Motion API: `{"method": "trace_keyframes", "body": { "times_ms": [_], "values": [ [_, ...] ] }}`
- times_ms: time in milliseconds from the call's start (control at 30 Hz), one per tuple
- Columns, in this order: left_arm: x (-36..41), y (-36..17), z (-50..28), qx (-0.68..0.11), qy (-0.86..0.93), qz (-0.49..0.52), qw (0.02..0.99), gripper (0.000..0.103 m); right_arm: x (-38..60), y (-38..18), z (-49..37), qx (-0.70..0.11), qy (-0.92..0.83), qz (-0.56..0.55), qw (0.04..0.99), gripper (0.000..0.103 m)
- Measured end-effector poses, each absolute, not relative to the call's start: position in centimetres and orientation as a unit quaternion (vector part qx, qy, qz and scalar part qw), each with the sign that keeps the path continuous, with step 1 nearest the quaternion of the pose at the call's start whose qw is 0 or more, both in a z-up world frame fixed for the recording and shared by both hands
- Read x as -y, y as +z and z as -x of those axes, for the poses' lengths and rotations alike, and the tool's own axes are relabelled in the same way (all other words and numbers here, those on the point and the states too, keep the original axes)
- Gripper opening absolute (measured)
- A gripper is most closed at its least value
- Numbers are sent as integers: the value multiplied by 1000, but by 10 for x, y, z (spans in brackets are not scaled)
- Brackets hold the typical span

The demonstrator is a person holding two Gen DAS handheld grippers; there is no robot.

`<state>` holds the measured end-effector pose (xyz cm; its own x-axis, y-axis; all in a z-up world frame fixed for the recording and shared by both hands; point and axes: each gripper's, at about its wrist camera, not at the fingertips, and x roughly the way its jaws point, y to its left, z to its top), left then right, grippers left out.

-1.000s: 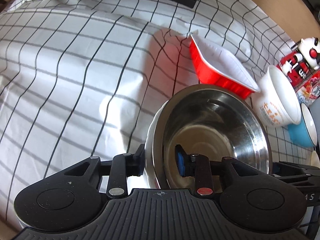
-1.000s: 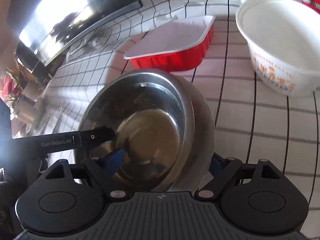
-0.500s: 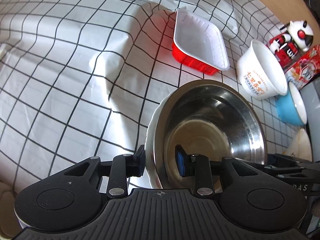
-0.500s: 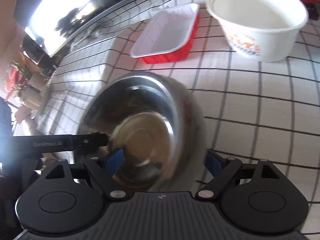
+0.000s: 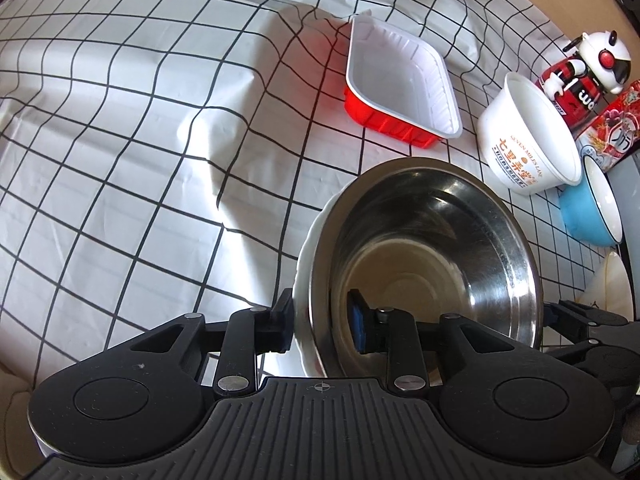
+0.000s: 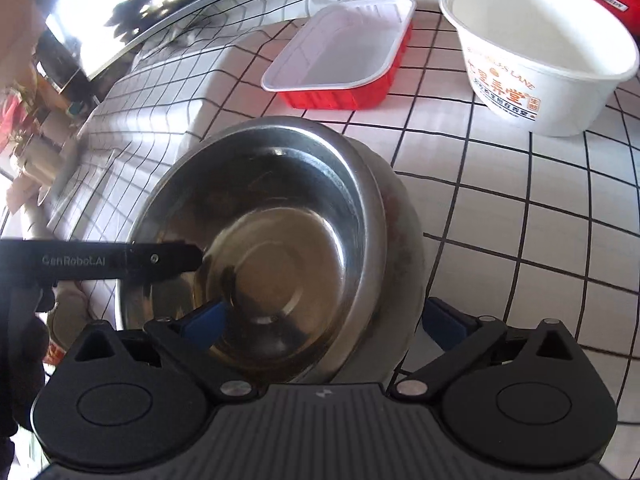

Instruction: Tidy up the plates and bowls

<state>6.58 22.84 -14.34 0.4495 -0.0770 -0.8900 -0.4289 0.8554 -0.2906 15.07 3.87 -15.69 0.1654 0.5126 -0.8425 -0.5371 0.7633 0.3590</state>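
The steel bowl (image 5: 432, 256) sits nested in a white bowl (image 5: 310, 248) on the checked tablecloth (image 5: 140, 140), near a red tray (image 5: 400, 84) and a white paper tub (image 5: 528, 136). The left gripper (image 5: 322, 322) straddles the near rims of both bowls — one finger outside the white one, the blue pad inside the steel one — and its jaws are closing on them. The right gripper (image 6: 324, 320) straddles the opposite side, its jaws opening wide, the pads clear of the bowl wall. A blue bowl (image 5: 584, 212) stands beyond the tub.
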Motion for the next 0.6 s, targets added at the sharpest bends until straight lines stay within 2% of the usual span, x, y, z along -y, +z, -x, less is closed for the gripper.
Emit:
{"method": "trace_keyframes", "body": {
  "times_ms": [233, 300, 367, 433, 500, 567, 600],
  "values": [
    [-227, -143, -66, -516, 105, 236, 817, 26, -52, -155, -153, -557, 341, 46, 756, 102],
    [-226, -143, -66, -518, 105, 230, 817, 27, -52, -154, -151, -540, 336, 37, 770, 91],
    [-226, -143, -68, -520, 105, 228, 817, 27, -54, -154, -151, -536, 328, 39, 777, 88],
    [-225, -142, -71, -523, 106, 226, 815, 29, -50, -152, -156, -535, 318, 32, 782, 78],
    [-223, -142, -76, -527, 106, 217, 815, 30, -40, -150, -164, -542, 307, 20, 782, 57],
    [-220, -142, -83, -528, 103, 212, 816, 31, -30, -150, -175, -552, 297, 1, 780, 49],
    [-219, -143, -87, -529, 97, 212, 816, 31, -26, -150, -179, -553, 291, -5, 781, 49]
  ]
}}
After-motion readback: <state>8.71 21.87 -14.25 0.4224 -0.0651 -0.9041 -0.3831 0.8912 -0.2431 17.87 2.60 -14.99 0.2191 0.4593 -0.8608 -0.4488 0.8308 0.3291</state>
